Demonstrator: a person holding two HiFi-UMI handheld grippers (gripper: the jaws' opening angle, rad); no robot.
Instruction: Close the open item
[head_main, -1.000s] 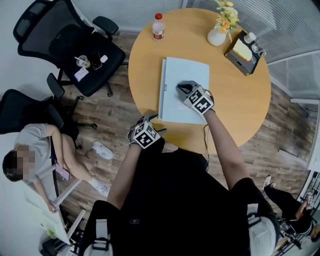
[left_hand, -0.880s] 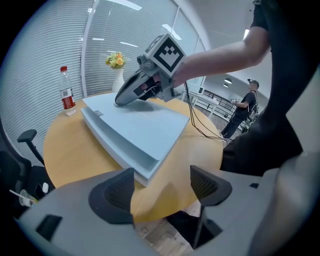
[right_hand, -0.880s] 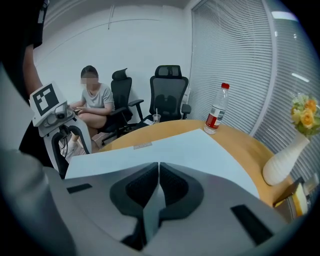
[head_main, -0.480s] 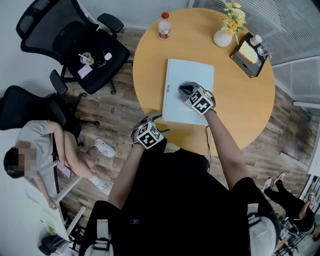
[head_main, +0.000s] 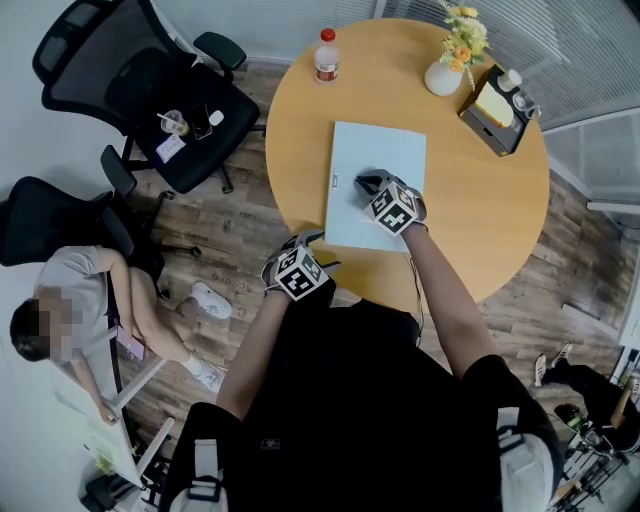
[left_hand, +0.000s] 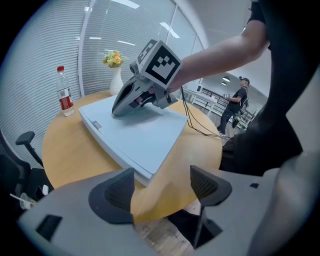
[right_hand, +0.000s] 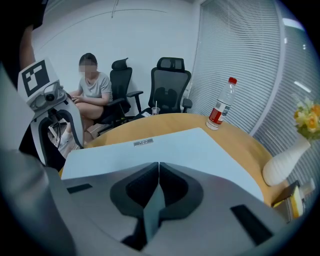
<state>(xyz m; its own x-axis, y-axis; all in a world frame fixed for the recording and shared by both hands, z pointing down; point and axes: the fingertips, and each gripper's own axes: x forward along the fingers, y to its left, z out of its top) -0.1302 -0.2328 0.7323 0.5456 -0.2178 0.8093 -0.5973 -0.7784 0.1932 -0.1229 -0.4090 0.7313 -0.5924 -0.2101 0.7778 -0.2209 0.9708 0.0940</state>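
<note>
Your right gripper (head_main: 362, 180) sits over the laptop (head_main: 380, 150), tips down near the middle of the pale lid, jaws pressed together with nothing pinched between them. The laptop lies flat at the centre of the round table (head_main: 300, 130), lid down on its base. Your left gripper (head_main: 308, 240) hangs off the table's near edge, close to your body and well apart from the laptop, its jaws spread and empty.

From the left gripper view you get the side-on angle: the slab's thickness, lid and base meeting in one closed edge, and the right gripper's nose at the lid, touching or just above, hard to say which. The right gripper view looks the other way along the lid to a small badge (right_hand: 143, 142) near its far edge, and to a seated person (right_hand: 92, 87) by the black chairs (right_hand: 169, 87).

On the far side of the table, a white vase (head_main: 442, 77) holds yellow and orange flowers, a bottle (head_main: 326, 55) with a red label stands capped, and a dark box (head_main: 478, 112) carries something pale yellow inside.
</note>
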